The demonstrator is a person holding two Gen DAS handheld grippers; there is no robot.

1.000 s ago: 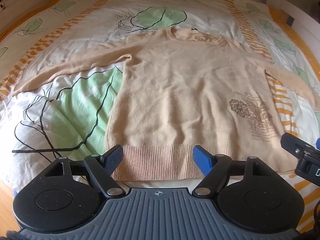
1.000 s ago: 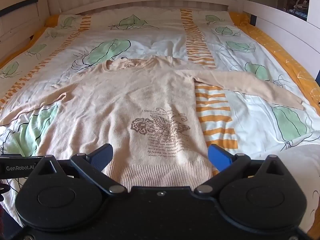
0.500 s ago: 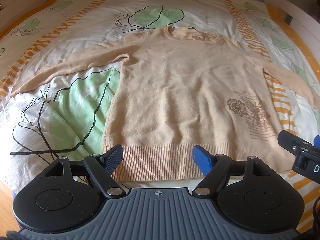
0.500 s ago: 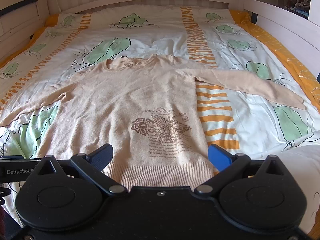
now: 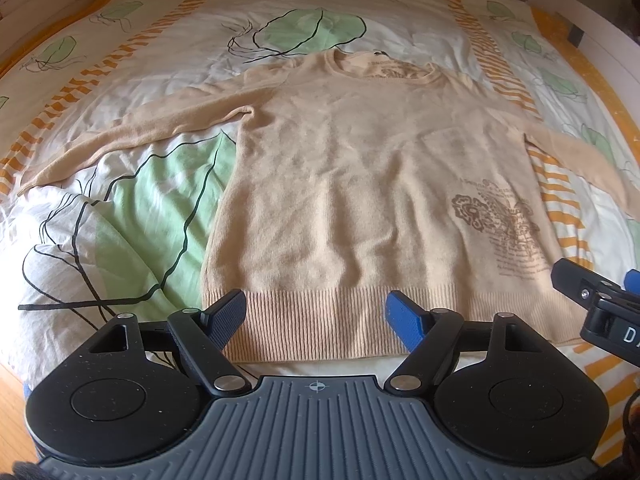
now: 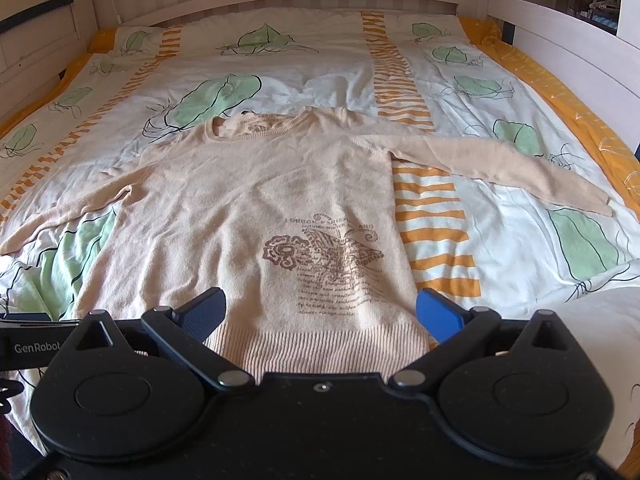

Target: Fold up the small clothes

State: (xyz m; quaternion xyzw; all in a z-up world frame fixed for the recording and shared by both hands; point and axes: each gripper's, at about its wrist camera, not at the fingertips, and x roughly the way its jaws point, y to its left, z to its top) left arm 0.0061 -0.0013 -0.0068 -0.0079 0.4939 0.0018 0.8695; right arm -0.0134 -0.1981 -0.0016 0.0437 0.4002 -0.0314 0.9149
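Now both the left claw [image 5: 316,314] and right claw [image 6: 322,314] hover open over the near hem of the flat beige sweater [image 6: 256,216] on the bed [image 6: 320,76].

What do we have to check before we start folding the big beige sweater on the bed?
1. Sweater lies flat, front up: ok.
2. Both sleeves spread out sideways, left sleeve and right sleeve: ok.
3. Left gripper open, nothing in it: ok.
4. Right gripper open, nothing in it: ok.
5. Ribbed hem reachable, right in front of both grippers: ok.
6. Quilt smooth under the sweater: cannot tell; it is rumpled beside it.
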